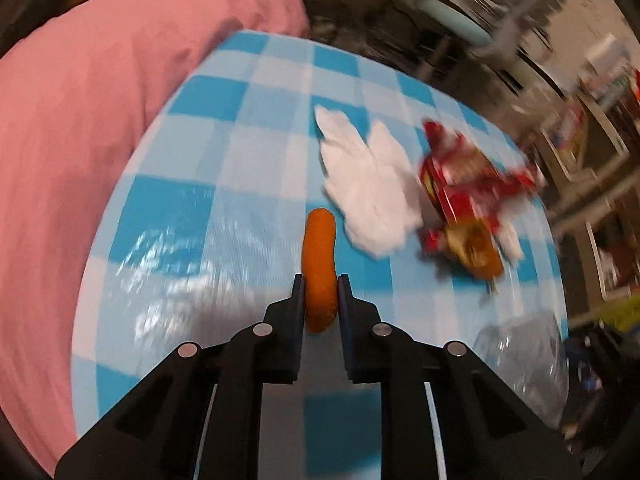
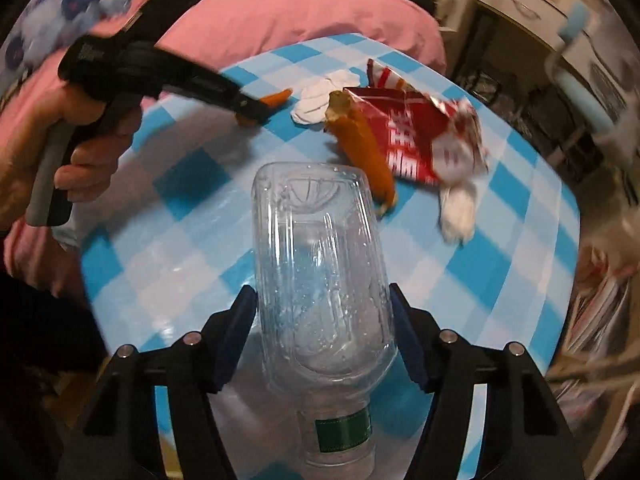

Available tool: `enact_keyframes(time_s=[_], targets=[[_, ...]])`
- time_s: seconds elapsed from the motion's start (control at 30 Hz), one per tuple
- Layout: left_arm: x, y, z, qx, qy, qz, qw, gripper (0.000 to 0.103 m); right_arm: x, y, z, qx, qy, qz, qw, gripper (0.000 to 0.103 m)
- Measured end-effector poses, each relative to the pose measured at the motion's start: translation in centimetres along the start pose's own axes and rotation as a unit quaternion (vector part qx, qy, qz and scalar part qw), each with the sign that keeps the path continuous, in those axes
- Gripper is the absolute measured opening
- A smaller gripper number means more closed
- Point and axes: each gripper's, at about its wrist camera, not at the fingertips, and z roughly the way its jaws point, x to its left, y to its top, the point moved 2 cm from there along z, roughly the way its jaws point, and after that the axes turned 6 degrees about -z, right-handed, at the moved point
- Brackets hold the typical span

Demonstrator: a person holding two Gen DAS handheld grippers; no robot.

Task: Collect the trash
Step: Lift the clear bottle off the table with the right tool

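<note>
Gripping the small orange carrot-shaped piece [image 1: 319, 268] on the blue-and-white checked table [image 1: 192, 184], the left gripper [image 1: 319, 292] has its jaws nearly shut on its near end; lift straight up so it does not slip out. Nearer in the right view, the clear plastic bottle [image 2: 320, 264] lies between the right gripper [image 2: 322, 340] jaws, roughly half open, contact unclear; squeeze its body evenly. Beyond lie white crumpled tissue [image 1: 368, 188] and a red snack wrapper [image 2: 404, 132], its white print too blurred to read; the bottle's green band shows nothing legible.
</note>
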Motion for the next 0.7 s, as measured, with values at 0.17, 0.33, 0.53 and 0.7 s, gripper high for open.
enact_keyframes(time_s=[0.17,0.33,0.53,0.7], targets=[[0.0,-2.8,-1.4,0.019,-0.005,0.058,0.9981,0.015,0.1,-2.2,-0.9,-0.038,0.013,0.095,0.995,0.063],[-0.6,-5.1,-2.4,0.018,0.007,0.094,0.9954,0.015,-0.2,-1.7,0.4,-0.022,-0.017,0.091,0.995,0.056],[-1.5,-6.0,-2.9,-0.004,0.037,0.092,0.9951,0.015,-1.0,-2.2,-0.1,-0.040,-0.008,0.131,0.991,0.055],[-2.7,-6.9,-5.0,-0.046,0.065,0.109,0.9908,0.015,-1.1,-2.3,-1.2,-0.064,0.004,0.154,0.986,0.055]])
